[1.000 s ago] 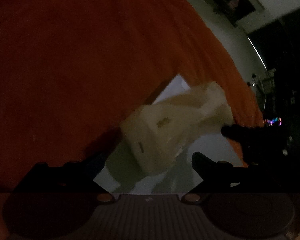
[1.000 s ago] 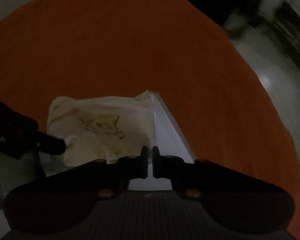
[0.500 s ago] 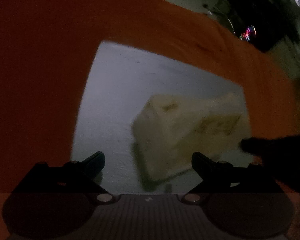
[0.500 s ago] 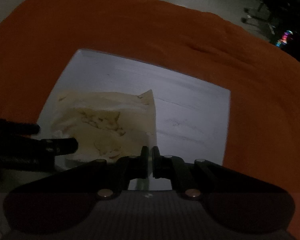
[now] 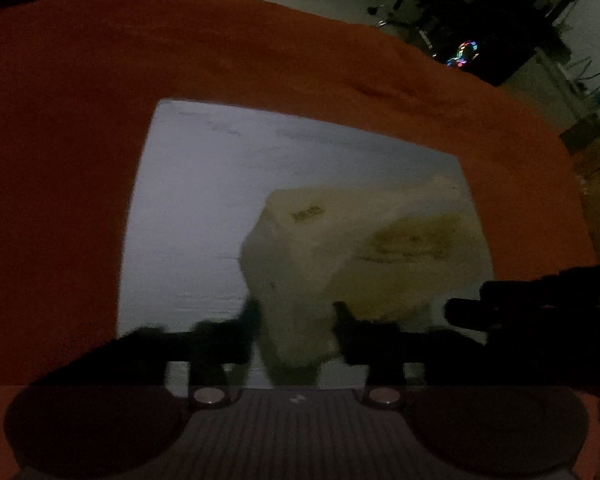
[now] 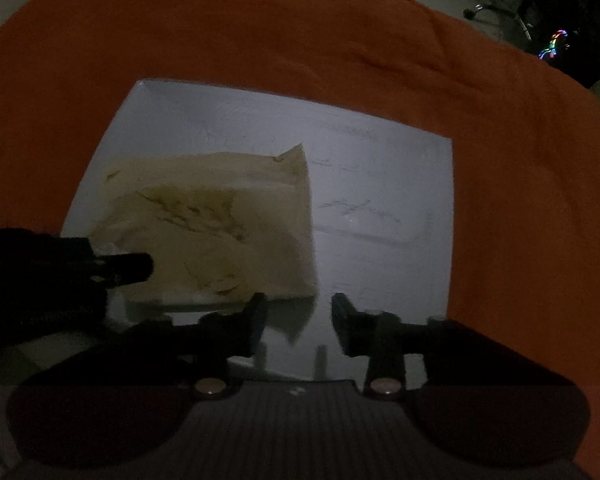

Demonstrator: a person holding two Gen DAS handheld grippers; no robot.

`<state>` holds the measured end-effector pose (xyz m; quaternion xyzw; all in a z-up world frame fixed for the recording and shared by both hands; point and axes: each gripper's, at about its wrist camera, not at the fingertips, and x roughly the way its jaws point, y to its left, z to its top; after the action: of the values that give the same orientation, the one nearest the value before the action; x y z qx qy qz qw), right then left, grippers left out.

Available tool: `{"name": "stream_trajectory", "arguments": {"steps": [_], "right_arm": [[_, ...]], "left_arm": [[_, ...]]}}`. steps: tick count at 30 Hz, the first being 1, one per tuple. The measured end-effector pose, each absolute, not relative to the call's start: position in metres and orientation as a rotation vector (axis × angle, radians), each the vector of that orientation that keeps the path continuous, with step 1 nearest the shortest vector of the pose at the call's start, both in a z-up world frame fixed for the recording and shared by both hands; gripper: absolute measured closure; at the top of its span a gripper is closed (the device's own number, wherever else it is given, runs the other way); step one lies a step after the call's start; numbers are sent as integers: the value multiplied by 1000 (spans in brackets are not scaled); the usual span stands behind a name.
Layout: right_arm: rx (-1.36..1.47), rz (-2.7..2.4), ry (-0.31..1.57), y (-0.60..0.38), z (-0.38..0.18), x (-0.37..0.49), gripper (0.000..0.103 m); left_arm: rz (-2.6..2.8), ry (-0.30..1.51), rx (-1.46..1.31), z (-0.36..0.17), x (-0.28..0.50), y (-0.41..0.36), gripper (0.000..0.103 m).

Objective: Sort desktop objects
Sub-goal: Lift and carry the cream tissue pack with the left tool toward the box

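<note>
A cream, soft packet (image 5: 320, 248) with faint brown print lies on a white board (image 5: 204, 184) over the orange cloth (image 5: 260, 48). My left gripper (image 5: 296, 320) is closing, and its pads touch both sides of the packet's near end. In the right wrist view the packet (image 6: 220, 232) fills the left half of the board (image 6: 380, 184). My right gripper (image 6: 298, 312) is opening just off the packet's near right corner, with nothing between its pads. Each gripper's dark fingers show at the edge of the other's view: the right gripper (image 5: 472, 312) and the left gripper (image 6: 132, 266).
The room is dim. The orange cloth (image 6: 260, 32) runs well beyond the board on every side. Past the table's far edge are a pale floor, an office chair base (image 6: 496, 0) and a dark case with rainbow lights (image 6: 554, 44).
Both views rolled until the board lay square in front. The left jaws went from wide open to closed around the packet's end. The right jaws, shut before, have parted.
</note>
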<state>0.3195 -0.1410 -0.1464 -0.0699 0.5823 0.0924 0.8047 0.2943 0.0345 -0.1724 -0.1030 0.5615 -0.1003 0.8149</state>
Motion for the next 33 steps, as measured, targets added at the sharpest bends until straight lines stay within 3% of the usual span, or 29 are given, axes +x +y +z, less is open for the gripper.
{"name": "stream_trajectory", "arguments": {"steps": [7,11,12,13,33], "right_arm": [[-114,211,1229,-146,-150,329,53],[-103,233,1221,-141,-154,336,54],[-101,241,1214,-140,-155,336,70],[-99,247,1208,-140,-155,337,97],[-45,280,1119,-148,-84,291,98]], "left_arm": [[-211,1157,-183,-169,295,33,87],[-208,1146,-178,-169,294,34,88],[-209,1143,-178,-170,294,34,88],[-217,1142,-180,-170,294,33,91],[-240,1035,-206,-106,259,39,93]]}}
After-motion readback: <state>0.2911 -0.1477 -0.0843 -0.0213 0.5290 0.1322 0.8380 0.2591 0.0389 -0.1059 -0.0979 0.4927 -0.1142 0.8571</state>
